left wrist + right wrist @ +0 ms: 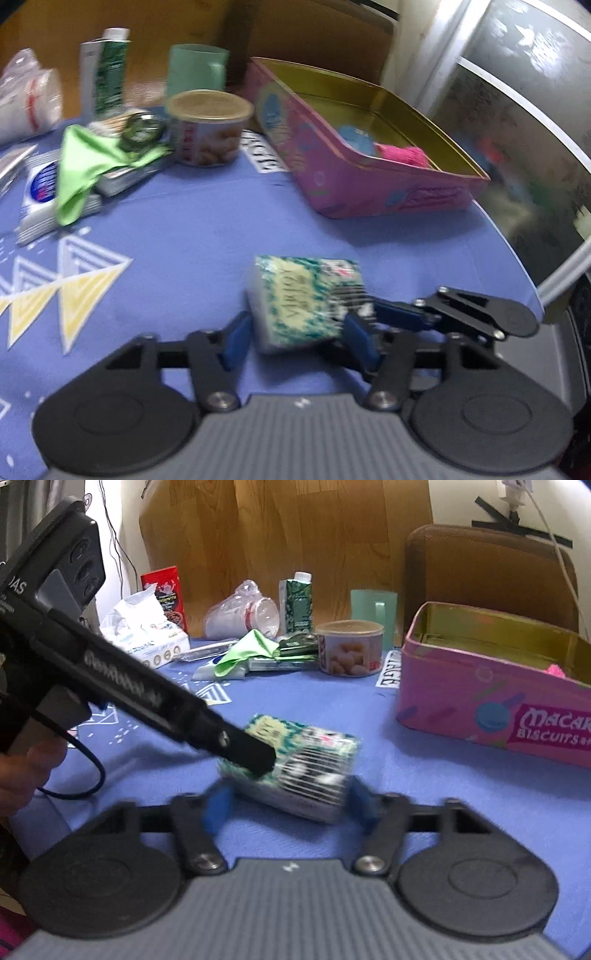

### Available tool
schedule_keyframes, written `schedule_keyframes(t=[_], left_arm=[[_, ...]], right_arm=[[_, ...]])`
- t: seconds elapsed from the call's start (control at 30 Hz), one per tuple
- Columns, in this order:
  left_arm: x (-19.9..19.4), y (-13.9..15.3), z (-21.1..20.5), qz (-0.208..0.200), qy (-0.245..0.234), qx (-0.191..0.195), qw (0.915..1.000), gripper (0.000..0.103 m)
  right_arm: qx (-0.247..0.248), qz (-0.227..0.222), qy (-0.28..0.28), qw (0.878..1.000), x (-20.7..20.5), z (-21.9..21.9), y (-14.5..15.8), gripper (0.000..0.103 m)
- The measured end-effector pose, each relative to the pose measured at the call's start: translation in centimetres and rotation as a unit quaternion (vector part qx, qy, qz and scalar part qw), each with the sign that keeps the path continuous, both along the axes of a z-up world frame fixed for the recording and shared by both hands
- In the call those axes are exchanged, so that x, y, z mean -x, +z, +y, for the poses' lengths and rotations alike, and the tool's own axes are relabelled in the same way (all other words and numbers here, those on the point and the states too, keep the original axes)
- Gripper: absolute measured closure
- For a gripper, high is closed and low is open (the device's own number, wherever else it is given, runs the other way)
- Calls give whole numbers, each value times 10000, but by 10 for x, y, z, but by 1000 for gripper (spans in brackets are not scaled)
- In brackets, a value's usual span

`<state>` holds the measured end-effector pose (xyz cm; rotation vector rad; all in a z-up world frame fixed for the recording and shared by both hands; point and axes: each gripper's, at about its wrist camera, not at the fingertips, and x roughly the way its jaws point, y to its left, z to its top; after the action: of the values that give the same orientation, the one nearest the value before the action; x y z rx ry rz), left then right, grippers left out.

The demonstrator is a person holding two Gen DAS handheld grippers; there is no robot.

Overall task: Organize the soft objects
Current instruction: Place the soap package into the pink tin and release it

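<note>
A green-and-white tissue pack (303, 301) lies on the blue tablecloth, also seen in the right wrist view (295, 764). My left gripper (299, 341) stands around it, blue pads on both sides, jaws open. My right gripper (290, 806) also brackets the pack from the other side, jaws open; it shows in the left wrist view (402, 314). The left gripper's body (147, 694) reaches over the pack. A pink biscuit tin (369, 173) holds a pink fluffy item (402, 153) and a blue item (354, 138). A green cloth (88, 166) lies at left.
A peanut can (207, 129), a green cup (195, 68), a carton (107, 74), a plastic cup bag (29, 99) and flat packets (40, 199) crowd the back left. The table edge (517, 258) curves at right. A brown chair (487, 576) stands behind the tin (491, 698).
</note>
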<state>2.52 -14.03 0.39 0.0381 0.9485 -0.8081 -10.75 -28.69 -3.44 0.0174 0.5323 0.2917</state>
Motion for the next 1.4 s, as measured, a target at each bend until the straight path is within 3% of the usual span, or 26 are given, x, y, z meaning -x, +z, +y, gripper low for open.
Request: schedule_keyframes(t=[0.07, 0.2, 0.4, 0.47, 0.57, 0.73, 0.77, 0.93, 0.97, 1.27, 1.4], left_arm=[[1, 8, -8, -178, -25, -37, 9998, 51], [-3, 38, -28, -574, -105, 161, 9982, 50], [-13, 82, -88, -1521, -375, 252, 9873, 44], [-18, 86, -111, -1774, -436, 219, 9829, 44], [-30, 79, -138, -1827, -404, 202, 9821, 43], [-45, 62, -167, -1801, -55, -99, 9836, 25], [-45, 61, -166, -1812, 5, -125, 9834, 25], [-35, 65, -134, -2060, 212, 80, 9783, 11], [-33, 66, -126, -2123, 274, 121, 9767, 10], [-20, 57, -16, -2251, 915, 348, 9694, 3], [-20, 37, 45, -2147, 1422, 316, 9658, 1]], right_arm=[[-147, -45, -96, 9998, 1, -5, 2, 64], [-251, -602, -439, 9969, 3, -19, 18, 64], [-137, -1413, -1104, 9837, -8, -49, 51, 64], [-99, -1459, -1327, 9803, -18, -59, 55, 64], [15, -1445, -1588, 9767, -32, -73, 56, 64], [246, -1220, -2140, 9689, -56, -92, 44, 62], [334, -1149, -2327, 9652, -59, -97, 41, 56], [131, -1173, -2875, 9505, -53, -113, 35, 27], [124, -1211, -2925, 9485, -51, -113, 35, 25], [81, -1735, -2665, 9481, -36, -81, 51, 23], [21, -1884, -2044, 9606, -33, -53, 62, 23]])
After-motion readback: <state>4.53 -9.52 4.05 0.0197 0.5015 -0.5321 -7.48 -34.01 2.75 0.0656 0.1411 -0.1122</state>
